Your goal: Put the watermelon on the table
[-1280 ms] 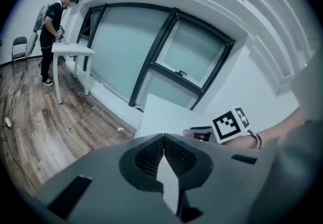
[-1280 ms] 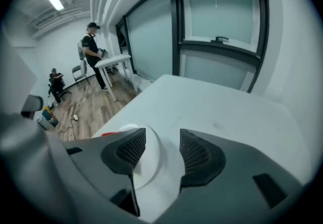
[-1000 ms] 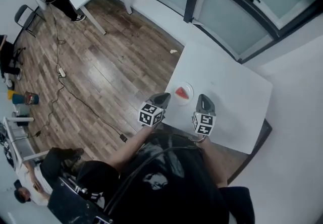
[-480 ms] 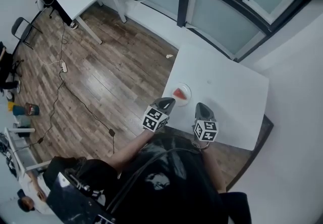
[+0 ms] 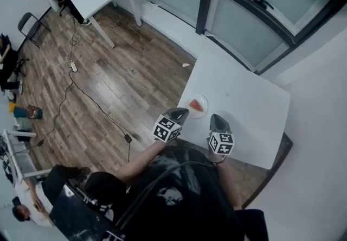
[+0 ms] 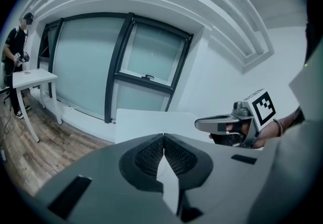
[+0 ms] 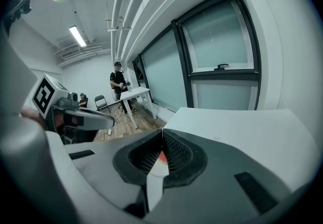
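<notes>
Seemingly idle: grey left gripper, right gripper closed, empty; just ahead, red watermelon wedge on round white plate, white table.

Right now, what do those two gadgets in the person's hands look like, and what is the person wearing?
Each is a grey, tapered pair of tongs, the left gripper and right gripper alike, with black ribbed pads inside. Each carries a white cube printed with black square markers. The person wears a black top.
</notes>
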A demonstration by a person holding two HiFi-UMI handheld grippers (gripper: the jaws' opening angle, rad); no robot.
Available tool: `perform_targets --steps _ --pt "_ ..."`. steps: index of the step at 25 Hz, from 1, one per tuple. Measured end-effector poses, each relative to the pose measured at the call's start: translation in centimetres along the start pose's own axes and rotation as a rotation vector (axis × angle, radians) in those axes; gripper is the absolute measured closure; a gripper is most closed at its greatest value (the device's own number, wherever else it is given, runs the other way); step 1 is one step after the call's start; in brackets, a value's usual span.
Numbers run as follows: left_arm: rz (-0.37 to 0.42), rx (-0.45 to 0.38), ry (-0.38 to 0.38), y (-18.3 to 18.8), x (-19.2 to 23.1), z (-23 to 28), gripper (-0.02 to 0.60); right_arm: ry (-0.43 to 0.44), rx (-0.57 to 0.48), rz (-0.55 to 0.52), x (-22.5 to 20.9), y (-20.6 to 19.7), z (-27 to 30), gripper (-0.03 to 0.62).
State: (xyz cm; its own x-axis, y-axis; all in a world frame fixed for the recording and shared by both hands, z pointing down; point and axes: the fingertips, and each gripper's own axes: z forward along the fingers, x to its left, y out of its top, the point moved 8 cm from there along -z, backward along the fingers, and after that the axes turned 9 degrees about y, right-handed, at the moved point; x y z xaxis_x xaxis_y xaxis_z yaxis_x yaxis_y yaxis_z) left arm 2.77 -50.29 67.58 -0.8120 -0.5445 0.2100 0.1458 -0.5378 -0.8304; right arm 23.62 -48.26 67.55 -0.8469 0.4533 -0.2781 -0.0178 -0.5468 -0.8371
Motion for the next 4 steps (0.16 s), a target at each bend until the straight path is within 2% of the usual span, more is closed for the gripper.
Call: perform_targets --steps 4 --pt "-0.016 0.019 0.008 -0.41 0.83 -0.72 0.575 0.006 0.010 0.002 0.58 0.13 0.75 0.582"
